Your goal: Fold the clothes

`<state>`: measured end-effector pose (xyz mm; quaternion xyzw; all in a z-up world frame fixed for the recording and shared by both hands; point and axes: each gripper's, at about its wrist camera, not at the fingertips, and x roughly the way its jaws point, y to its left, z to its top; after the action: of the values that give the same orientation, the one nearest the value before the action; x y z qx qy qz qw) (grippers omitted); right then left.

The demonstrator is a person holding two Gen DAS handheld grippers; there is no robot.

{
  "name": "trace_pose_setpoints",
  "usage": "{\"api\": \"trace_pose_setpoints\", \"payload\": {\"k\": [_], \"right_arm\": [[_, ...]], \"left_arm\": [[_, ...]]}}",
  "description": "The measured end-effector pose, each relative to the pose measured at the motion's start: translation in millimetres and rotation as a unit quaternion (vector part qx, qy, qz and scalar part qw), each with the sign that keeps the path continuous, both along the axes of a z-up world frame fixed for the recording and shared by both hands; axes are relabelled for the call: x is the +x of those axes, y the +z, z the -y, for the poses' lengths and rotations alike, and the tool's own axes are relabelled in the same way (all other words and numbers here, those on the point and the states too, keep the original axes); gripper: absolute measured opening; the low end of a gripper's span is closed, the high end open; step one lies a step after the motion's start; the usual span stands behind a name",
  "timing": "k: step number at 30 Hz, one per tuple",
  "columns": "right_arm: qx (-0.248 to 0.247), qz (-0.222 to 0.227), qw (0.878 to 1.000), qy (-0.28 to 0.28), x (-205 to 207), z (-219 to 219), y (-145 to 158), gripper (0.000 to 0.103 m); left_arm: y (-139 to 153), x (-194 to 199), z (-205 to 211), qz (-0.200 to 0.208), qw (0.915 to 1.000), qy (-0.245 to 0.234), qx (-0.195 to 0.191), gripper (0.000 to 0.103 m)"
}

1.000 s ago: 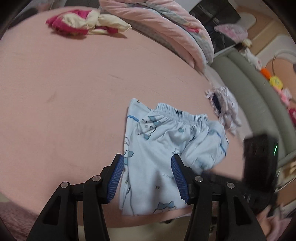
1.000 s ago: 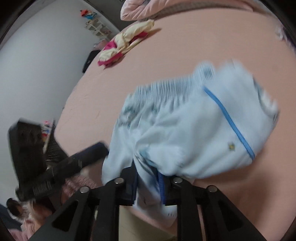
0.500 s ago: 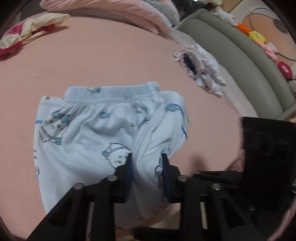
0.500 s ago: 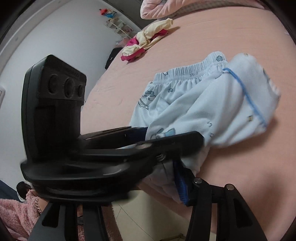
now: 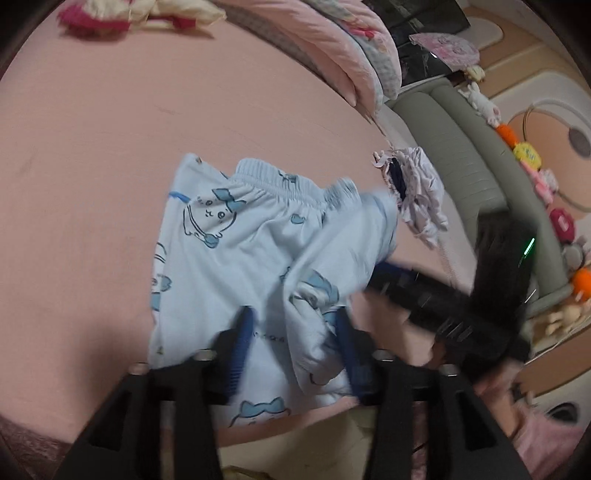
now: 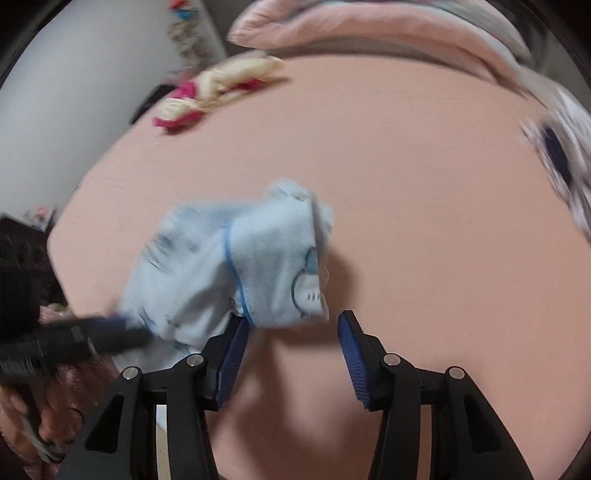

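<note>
Light blue children's pants [image 5: 258, 258] with cartoon prints lie crumpled near the front edge of the pink bed [image 5: 110, 129]. My left gripper [image 5: 295, 332] is open, its blue pads on either side of a raised fold of the pants. In the right wrist view the pants [image 6: 240, 266] are bunched just ahead and left of my right gripper [image 6: 293, 336], which is open and empty, its left pad touching the cloth. The right gripper also shows in the left wrist view [image 5: 424, 295] at the right of the pants.
A red and cream garment [image 5: 140, 14] lies at the far left of the bed. A white patterned garment [image 5: 417, 192] lies at the right edge. A pink quilt [image 5: 332, 44] is piled at the back. A grey padded bed frame [image 5: 472, 155] with toys runs along the right.
My left gripper has opened from its grip on the pants and the view has pulled back. My right gripper has let go of the cloth and moved right, clear of the left gripper.
</note>
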<state>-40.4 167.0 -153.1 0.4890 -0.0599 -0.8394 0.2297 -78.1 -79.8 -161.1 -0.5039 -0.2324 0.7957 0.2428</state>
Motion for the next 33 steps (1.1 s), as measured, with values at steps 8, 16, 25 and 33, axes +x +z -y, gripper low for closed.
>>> {"api": "trace_pose_setpoints", "payload": {"k": [8, 16, 25, 33], "right_arm": [[-0.039, -0.048, 0.996, 0.064, -19, 33, 21, 0.05], [-0.131, -0.015, 0.991, -0.032, -63, 20, 17, 0.05], [-0.11, -0.01, 0.994, 0.021, -52, 26, 25, 0.05], [0.043, 0.001, 0.996, 0.078, -33, 95, -33, 0.051]], "left_arm": [[3, 6, -30, -0.043, 0.994, -0.01, -0.1, 0.021], [31, 15, 0, -0.058, 0.9949, 0.059, -0.057, 0.008], [8, 20, 33, 0.035, 0.993, 0.1, -0.053, 0.011], [29, 12, 46, 0.029, 0.9785, 0.104, -0.176, 0.02]]}}
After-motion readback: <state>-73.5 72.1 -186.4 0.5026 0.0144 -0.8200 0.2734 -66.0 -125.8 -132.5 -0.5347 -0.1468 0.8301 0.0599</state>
